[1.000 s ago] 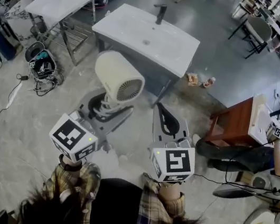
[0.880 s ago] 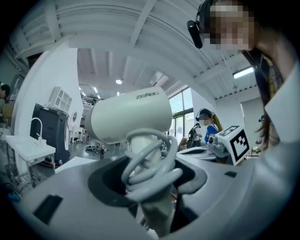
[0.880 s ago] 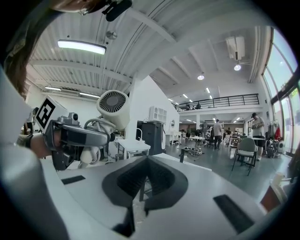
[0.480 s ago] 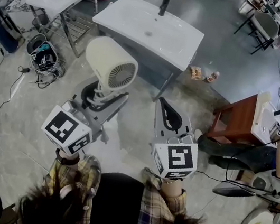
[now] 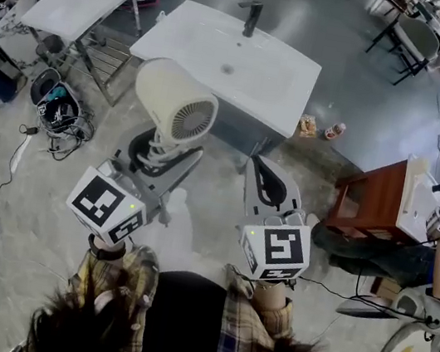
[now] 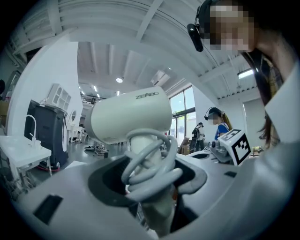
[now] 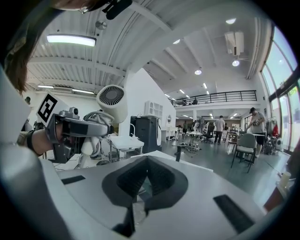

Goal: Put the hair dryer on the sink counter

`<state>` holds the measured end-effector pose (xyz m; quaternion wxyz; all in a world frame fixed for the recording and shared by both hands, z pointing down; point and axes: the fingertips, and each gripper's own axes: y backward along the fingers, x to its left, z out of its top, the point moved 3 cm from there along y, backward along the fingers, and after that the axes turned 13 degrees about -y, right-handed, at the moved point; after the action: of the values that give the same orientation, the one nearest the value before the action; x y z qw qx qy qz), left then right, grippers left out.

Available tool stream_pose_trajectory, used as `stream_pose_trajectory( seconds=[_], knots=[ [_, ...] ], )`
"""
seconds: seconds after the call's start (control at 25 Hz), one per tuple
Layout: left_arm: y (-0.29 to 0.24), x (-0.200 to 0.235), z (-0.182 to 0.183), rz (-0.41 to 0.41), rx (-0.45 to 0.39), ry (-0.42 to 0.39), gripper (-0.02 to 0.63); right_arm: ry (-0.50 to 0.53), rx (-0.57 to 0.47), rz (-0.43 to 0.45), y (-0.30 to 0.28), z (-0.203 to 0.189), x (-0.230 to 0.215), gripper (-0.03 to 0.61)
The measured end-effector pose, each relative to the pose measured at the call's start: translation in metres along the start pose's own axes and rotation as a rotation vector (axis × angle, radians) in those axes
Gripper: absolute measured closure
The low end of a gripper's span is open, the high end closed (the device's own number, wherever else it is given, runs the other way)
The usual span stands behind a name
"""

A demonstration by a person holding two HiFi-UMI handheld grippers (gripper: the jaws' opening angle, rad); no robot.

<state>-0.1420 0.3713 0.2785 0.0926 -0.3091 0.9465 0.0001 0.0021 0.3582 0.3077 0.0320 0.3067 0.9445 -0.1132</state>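
Hair dryer handle (image 6: 158, 212) — lower end hidden.

— Any writing you can make out?

— One brand, in small grey capitals on the barrel of the dryer (image 6: 126, 117). The print (image 6: 147, 95) looks like "ZENBO", though the letters are too small for me to be sure of each one.

— And the black-and-white squares?

— Those are markers on my left cube (image 5: 106, 210) and right cube (image 5: 273, 255). They are block patterns, not letters or numbers. The right cube's marker also shows in the left gripper view, and the left cube's in the right gripper view.

— Anything else?

— Any other print around the room is too small or blurred to read.
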Motion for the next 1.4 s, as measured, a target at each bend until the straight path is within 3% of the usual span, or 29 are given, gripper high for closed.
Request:
stream_pose_trajectory(
  seconds=[0.36, 0.56, 1.08, 1.4],
  knots=[
    [-0.070, 0.106, -0.009, -0.085, 0.013, -0.011, 0.356, -0.035, -0.002, -0.094, -0.108, 0.031, -0.030, 0.565],
    [-0.102, 0.144, -0.017, -0.135, 0.007, -0.014, 0.356, -0.052, 0.000, -0.147, -0.148, 0.036, -0.047, 0.564],
    [-0.146, 0.181, -0.040, -0.245, 0.024, 0.032, 0.356, -0.096, 0.075, -0.235, -0.196, 0.023, -0.063, 0.565],
    [-0.191, 0.198, -0.049, -0.244, 0.038, 0.026, 0.356, -0.097, 0.078, -0.253, -0.226, 0.028, -0.106, 0.563]
  ],
)
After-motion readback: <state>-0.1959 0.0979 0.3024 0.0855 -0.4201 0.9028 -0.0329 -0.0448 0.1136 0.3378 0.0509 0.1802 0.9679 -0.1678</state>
